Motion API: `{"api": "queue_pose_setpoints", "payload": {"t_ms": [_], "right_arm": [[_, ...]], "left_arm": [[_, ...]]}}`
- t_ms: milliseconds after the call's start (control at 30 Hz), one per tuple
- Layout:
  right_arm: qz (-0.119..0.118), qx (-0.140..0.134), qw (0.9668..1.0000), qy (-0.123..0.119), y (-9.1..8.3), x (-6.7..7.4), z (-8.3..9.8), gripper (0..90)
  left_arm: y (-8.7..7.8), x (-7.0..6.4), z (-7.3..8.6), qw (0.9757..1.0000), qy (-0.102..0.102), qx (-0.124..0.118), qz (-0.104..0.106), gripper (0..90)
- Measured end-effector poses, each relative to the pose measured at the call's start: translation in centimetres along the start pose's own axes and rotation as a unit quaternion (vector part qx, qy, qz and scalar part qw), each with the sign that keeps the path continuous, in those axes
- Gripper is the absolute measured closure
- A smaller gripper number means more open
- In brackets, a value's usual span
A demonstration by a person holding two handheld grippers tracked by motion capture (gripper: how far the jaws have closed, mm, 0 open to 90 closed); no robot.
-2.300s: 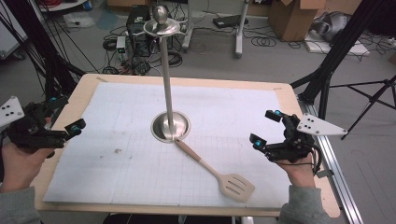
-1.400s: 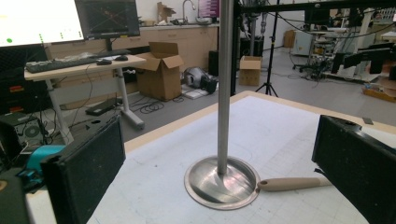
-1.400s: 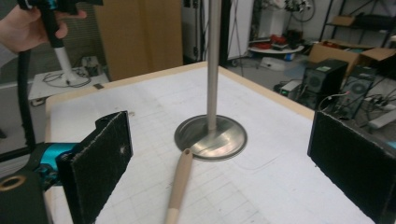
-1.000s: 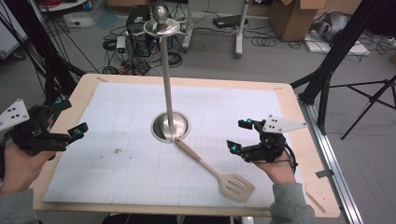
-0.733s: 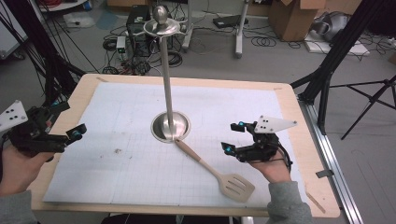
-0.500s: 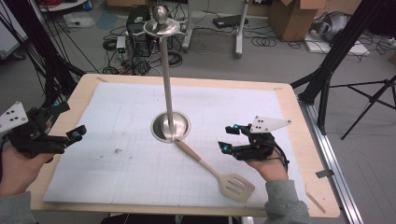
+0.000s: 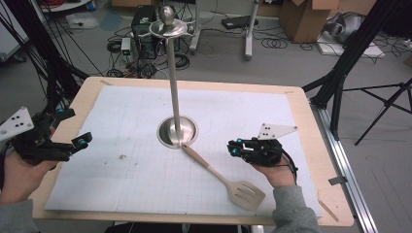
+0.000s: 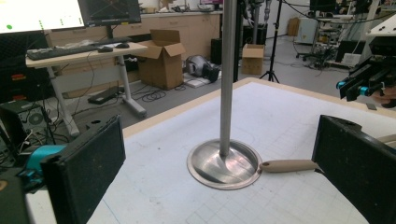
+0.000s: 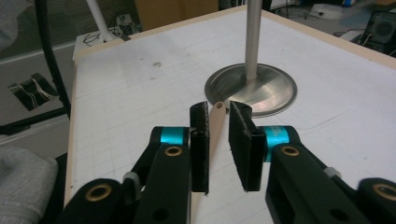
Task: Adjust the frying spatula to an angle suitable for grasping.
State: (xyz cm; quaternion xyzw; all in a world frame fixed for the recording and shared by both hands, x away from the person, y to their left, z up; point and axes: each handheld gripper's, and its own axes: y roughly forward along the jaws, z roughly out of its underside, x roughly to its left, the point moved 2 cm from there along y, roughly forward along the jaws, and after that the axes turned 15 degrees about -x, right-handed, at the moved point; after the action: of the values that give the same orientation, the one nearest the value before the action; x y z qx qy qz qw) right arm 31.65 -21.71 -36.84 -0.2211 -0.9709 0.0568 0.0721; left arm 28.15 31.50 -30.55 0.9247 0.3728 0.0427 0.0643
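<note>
A beige slotted spatula (image 7: pixel 219 175) lies on the white mat (image 7: pixel 121 121), its handle end touching the round base of a tall metal stand (image 7: pixel 177 132). My right gripper (image 7: pixel 234 148) hovers low just right of the handle, and its jaws have just been closing to a narrow gap. In the right gripper view the handle (image 9: pixel 215 128) shows through that gap of the right gripper (image 9: pixel 218 109); the pads do not press on it. My left gripper (image 7: pixel 75 127) is held at the table's left edge, jaws wide open and empty, facing the stand (image 8: pixel 224 161) and the spatula handle (image 8: pixel 287 165).
The stand's pole (image 7: pixel 173 87) rises from the mat's middle with a ring and knob (image 7: pixel 167 22) on top. A small dark smudge (image 7: pixel 121 157) marks the mat. Tripod legs (image 7: pixel 340 92) stand off the table's right side; cables and boxes lie on the floor beyond.
The right hand has moved left and down toward the spatula handle, and its jaws have narrowed from wide to a slim gap. The left gripper has stayed put.
</note>
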Motion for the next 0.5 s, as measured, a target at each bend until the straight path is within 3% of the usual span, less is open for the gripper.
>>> {"api": "queue_pose_setpoints", "payload": {"t_ms": [167, 500], "right_arm": [[0.007, 0.009, 0.9999, -0.005, 0.2, 0.0, 0.3, 88.0], [0.013, 0.036, 0.9990, -0.024, 1.3, 0.1, 1.0, 89.7]], "left_arm": [[0.0, 0.0, 0.1, 1.0000, 0.000, 0.002, -0.001, 3.1], [-0.3, 0.1, 0.2, 1.0000, -0.001, 0.003, -0.005, 3.1]]}}
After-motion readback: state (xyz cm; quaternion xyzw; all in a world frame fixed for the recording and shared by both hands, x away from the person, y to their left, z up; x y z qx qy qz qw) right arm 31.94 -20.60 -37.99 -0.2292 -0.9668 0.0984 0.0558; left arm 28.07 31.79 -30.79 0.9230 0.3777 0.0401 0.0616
